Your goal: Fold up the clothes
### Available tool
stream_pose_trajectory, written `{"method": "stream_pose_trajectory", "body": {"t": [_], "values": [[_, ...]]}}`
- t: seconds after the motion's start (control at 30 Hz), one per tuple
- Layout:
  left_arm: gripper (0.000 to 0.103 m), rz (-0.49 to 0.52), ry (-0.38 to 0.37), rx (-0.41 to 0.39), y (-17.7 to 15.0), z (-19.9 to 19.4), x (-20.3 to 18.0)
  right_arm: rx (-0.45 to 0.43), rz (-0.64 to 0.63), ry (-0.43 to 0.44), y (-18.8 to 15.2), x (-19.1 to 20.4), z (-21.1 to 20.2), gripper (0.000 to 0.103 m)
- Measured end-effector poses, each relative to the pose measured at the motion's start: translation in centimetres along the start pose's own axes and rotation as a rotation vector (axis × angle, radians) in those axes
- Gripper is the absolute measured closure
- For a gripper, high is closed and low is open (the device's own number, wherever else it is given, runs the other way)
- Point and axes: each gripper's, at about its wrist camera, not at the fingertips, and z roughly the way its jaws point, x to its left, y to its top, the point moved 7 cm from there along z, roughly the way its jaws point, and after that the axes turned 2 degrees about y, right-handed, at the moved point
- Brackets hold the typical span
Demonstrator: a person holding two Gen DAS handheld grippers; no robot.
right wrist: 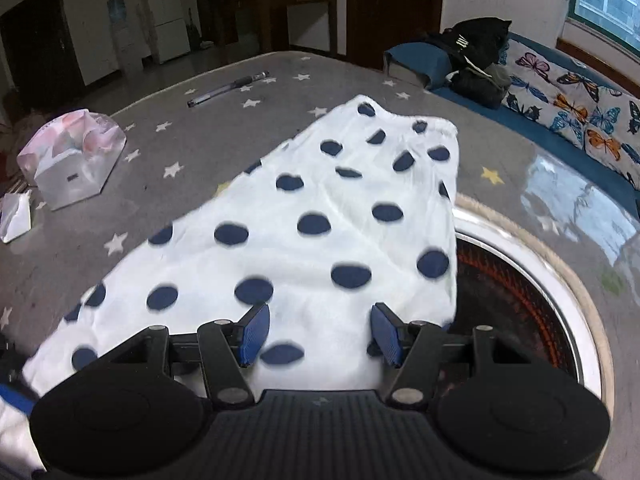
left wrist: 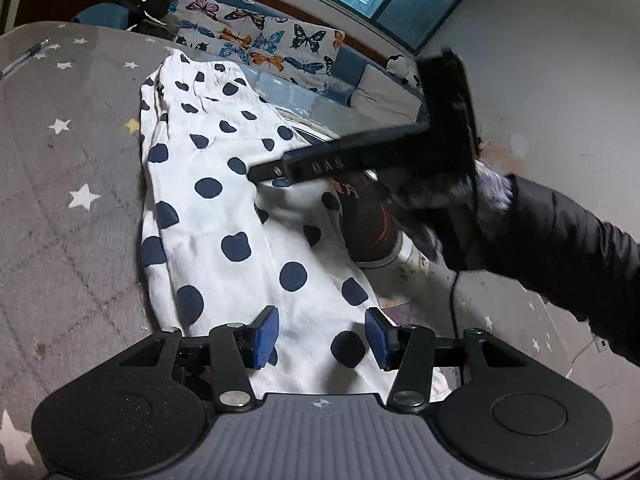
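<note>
A white garment with dark blue polka dots [left wrist: 224,208] lies on the grey star-patterned table [left wrist: 60,200], its elastic waistband at the far end. My left gripper [left wrist: 322,336] is open just above its near end, blue pads either side of the cloth. The right gripper shows in the left wrist view [left wrist: 276,174] as a black tool reaching in from the right over the garment's right edge. In the right wrist view the same garment [right wrist: 320,232] fills the middle and my right gripper [right wrist: 318,338] is open above it, with nothing between the pads.
A round heater with a glowing orange coil [right wrist: 520,280] sits in the table beside the garment's right edge. A pen [right wrist: 232,88] and a plastic bag with a box [right wrist: 72,160] lie at the far left. A butterfly-print sofa [right wrist: 580,112] with dark clothes [right wrist: 476,60] stands behind.
</note>
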Motion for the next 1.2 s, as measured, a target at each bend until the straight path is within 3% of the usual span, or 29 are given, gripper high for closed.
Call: {"method": "stream_pose_trajectory", "body": {"t": [0.27, 0.53, 0.8, 1.03, 1.2], "values": [[0.049, -0.012, -0.029, 0.002, -0.1, 0.0, 0.2, 0.006, -0.108, 0.054, 4.2, 2.3, 3.5, 0.045], [0.048, -0.036, -0.049, 0.004, -0.2, 0.1, 0.3, -0.010, -0.080, 0.103, 8.9, 1.5, 7.7, 0.046], [0.047, -0.057, -0.059, 0.008, -0.1, 0.3, 0.4, -0.033, -0.034, 0.089, 12.5, -0.5, 11.1, 0.046], [0.047, -0.073, -0.067, 0.010, 0.1, 0.5, 0.6, -0.058, 0.032, 0.109, 14.5, -2.3, 11.6, 0.046], [0.045, -0.076, -0.074, 0.012, 0.1, 0.3, 0.6, -0.107, 0.091, 0.099, 14.3, -5.7, 8.7, 0.041]]}}
